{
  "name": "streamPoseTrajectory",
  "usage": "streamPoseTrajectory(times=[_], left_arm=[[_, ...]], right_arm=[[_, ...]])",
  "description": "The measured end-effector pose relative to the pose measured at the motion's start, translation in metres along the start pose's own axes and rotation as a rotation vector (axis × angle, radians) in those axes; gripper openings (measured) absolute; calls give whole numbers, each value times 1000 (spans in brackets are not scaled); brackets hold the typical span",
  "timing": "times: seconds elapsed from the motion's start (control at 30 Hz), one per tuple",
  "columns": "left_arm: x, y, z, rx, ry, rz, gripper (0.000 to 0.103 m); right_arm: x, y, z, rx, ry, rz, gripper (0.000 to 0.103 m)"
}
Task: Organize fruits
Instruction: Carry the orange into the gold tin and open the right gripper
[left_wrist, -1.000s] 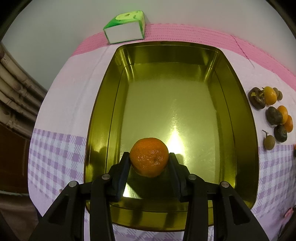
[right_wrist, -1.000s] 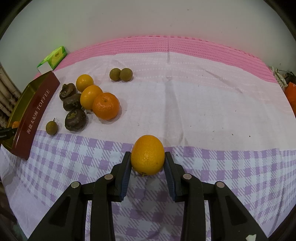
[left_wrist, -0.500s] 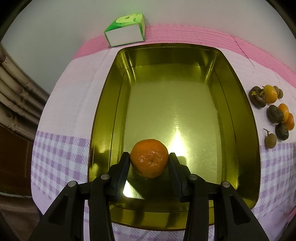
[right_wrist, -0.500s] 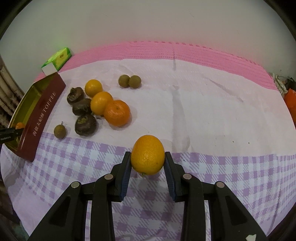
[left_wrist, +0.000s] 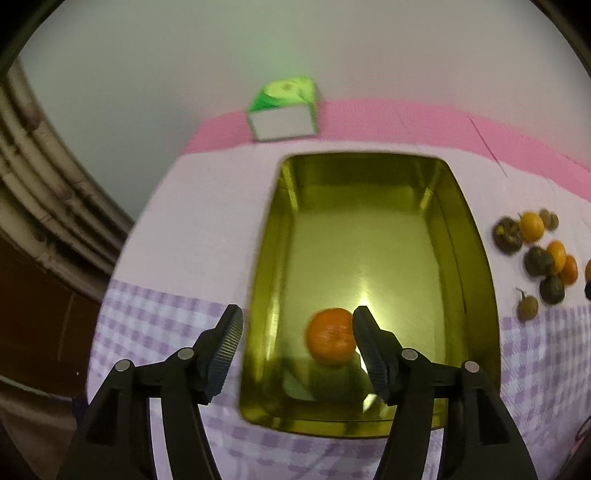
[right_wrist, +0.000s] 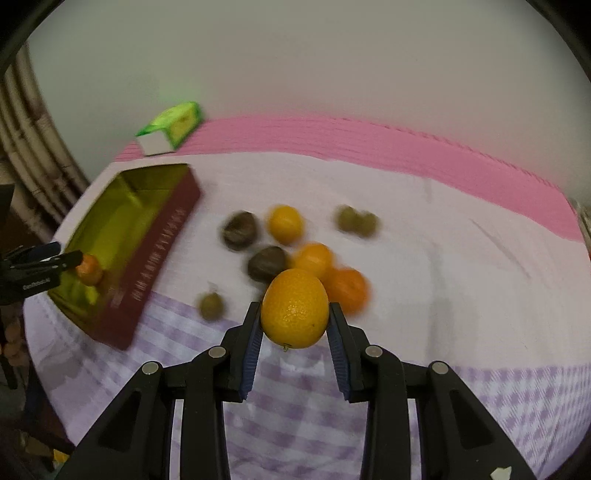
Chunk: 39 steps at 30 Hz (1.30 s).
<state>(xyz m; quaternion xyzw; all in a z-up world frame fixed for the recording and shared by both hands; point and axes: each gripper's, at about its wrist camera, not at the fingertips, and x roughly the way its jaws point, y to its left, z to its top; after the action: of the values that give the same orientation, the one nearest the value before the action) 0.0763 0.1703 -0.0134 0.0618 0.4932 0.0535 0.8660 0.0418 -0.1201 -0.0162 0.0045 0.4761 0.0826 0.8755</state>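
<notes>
Left gripper (left_wrist: 297, 343) is opening over the gold tin (left_wrist: 476, 258); a second ago its pads clamped the tangerine (left_wrist: 330, 336), now the left pad stands well clear and the right pad sits just beside the fruit, contact there too blurred to call; tangerine rests on the tin floor near the front wall, so that drop looks done; first fruit is in, rest of the tin bare. Right gripper (right_wrist: 294, 334) is clenched on a yellow-orange citrus (right_wrist: 294, 308), both blue pads pressed to its sides, carried above the checked tablecloth (right_wrist: 480, 406); compared with a second ago the tin shows larger and more open in the right view, so the load seems headed that way. Loose pile (right_wrist: 295, 251) of oranges, dark fruits and small brownish ones lies on the cloth between the held citrus and the tin, untouched; green box (left_wrist: 284, 110) sits behind the tin. Judgement: left needs to clear out before right comes in, else the two grippers crowd the same end of the tin.
</notes>
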Motion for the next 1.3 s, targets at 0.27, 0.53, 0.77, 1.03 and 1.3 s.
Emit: streamPoseTrajectory(times=[0.27, 0.53, 0.77, 1.03, 1.3], left_arm=[[-15, 57, -15, -143, -36, 95, 71], [-8, 96, -28, -280, 1, 91, 72], [-3, 99, -30, -294, 20, 94, 73], [-1, 101, -31, -301, 31, 97, 73], [0, 99, -32, -290, 32, 90, 74]], right_arm=[[13, 84, 29, -143, -3, 132, 32], [43, 163, 40, -294, 26, 198, 32], [69, 192, 44, -344, 65, 186, 32], [92, 204, 40, -381, 115, 165, 32], [103, 206, 35, -395, 143, 154, 32]])
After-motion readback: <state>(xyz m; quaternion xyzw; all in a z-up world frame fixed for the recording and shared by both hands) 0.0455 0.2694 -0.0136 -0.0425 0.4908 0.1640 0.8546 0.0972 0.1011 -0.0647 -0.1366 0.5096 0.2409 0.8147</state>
